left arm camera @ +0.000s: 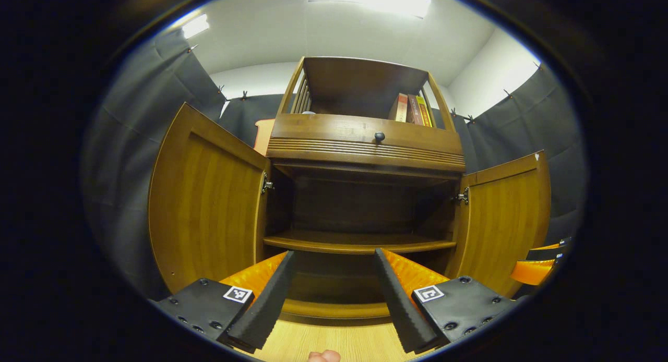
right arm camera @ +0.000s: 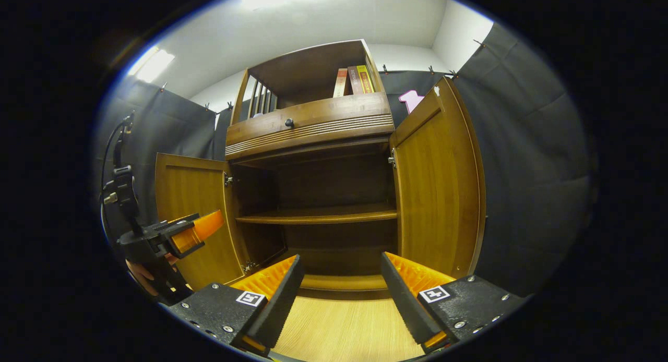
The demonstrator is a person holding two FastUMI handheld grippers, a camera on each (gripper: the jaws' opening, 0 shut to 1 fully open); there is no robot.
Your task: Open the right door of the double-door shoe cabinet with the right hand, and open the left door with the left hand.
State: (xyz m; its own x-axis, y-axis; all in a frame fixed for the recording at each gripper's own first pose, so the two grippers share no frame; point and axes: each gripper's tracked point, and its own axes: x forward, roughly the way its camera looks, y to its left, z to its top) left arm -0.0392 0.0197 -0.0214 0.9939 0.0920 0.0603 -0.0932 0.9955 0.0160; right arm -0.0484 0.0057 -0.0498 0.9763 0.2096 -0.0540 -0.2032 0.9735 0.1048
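The wooden shoe cabinet (left arm camera: 365, 143) stands with both doors swung wide. In the left gripper view its left door (left arm camera: 209, 216) hangs out at the left and its right door (left arm camera: 503, 221) at the right, with a bare inner shelf (left arm camera: 360, 242) between them. My left gripper (left arm camera: 334, 299) is open in front of the cabinet, holding nothing. In the right gripper view the right door (right arm camera: 438, 190) is close on the right and the left door (right arm camera: 195, 221) farther off. My right gripper (right arm camera: 339, 299) is open and holds nothing. The left gripper (right arm camera: 177, 234) shows at the far left there.
A drawer with a dark knob (left arm camera: 379, 136) sits above the open compartment. Books (left arm camera: 412, 110) stand on the top shelf. Pale wood floor (right arm camera: 344, 325) lies below the cabinet. A fingertip (left arm camera: 323, 356) peeks in at the bottom edge. Part of the right gripper (left arm camera: 537, 265) shows beside the right door.
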